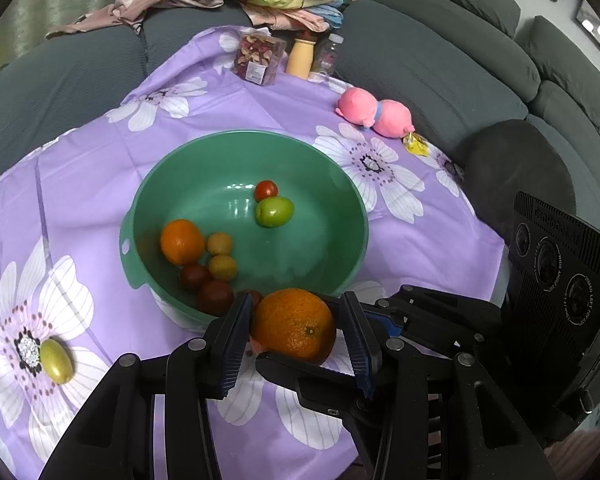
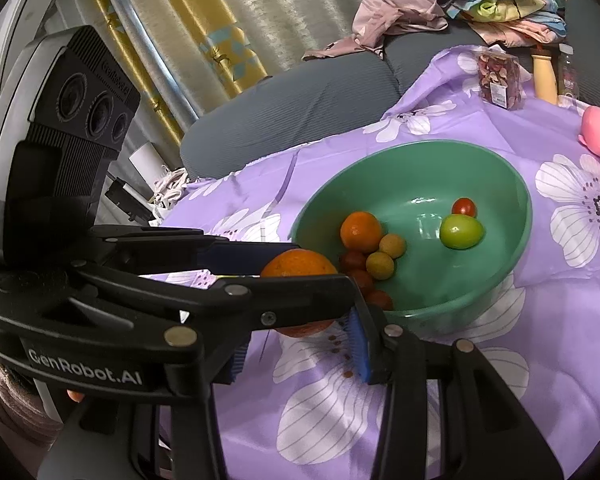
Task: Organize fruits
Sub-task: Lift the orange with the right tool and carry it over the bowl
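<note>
Left gripper point(image 1: 296, 304) is found at lower centre of its own view, jaws part-closed on an orange point(image 1: 294, 326). The left pad is pressed to the fruit's side and the right pad is set at its opposite edge. The orange is judged to be held clear of the cloth point(image 1: 100, 168).

Right gripper point(image 2: 296, 354) is seen in its own view with jaws apart, at much the same spot and crossed by the left gripper's fingers. In the left view one of its fingers is laid across the underside of the orange. Whether its pads touch the fruit cannot be told, as the contact is hidden.

Outward from the left gripper, the bowl point(image 1: 244, 134) lies straight ahead, up-frame. Its near rim is just beyond the orange and partly covered by it. The orange is round, so no long axis has to be allowed for. A short carry forward over the near rim is judged to be all that the release calls for.

Several fruits are already in the bowl, grouped at its lower left and centre. The right of the bowl floor is bare.

One loose fruit point(image 1: 56, 360), yellow-green and oval, is noted on the cloth at lower left, well apart from the bowl. It is judged nearer the left gripper.
</note>
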A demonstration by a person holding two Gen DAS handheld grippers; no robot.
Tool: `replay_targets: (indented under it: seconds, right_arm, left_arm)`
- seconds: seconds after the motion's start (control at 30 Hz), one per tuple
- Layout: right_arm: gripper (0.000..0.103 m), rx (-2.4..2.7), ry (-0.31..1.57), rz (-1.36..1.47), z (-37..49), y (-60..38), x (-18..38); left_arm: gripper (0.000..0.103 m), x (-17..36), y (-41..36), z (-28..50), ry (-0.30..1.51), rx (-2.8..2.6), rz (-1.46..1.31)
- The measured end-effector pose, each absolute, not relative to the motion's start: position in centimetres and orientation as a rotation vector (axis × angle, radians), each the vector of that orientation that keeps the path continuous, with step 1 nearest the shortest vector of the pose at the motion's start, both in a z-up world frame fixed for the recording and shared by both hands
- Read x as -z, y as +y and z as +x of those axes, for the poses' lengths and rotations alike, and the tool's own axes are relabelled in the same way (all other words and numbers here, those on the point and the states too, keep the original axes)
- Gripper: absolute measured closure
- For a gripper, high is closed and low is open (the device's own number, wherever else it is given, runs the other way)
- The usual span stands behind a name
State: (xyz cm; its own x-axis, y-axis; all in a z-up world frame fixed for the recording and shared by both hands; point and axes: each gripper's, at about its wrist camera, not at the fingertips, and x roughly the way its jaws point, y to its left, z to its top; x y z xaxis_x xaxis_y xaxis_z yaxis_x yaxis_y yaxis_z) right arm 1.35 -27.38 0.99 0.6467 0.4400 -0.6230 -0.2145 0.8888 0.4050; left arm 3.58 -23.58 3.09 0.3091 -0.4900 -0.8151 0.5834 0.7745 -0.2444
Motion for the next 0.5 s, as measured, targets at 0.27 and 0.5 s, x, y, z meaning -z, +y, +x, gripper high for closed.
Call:
replay_targets:
  seconds: [0.27,0.5]
  right_arm:
    - [0.060,-0.377,0.791,0.319,1.65,-27.72,-0.77]
    - [0.060,-0.374,0.799,0.327,1.81,-27.91,-0.56]
  left_arm:
    - [0.058,-2.72,-24.17,4.00,1.050,0.709,0.103]
    - [0.058,-2.36,-24.40,4.22,1.061,0.708,0.105]
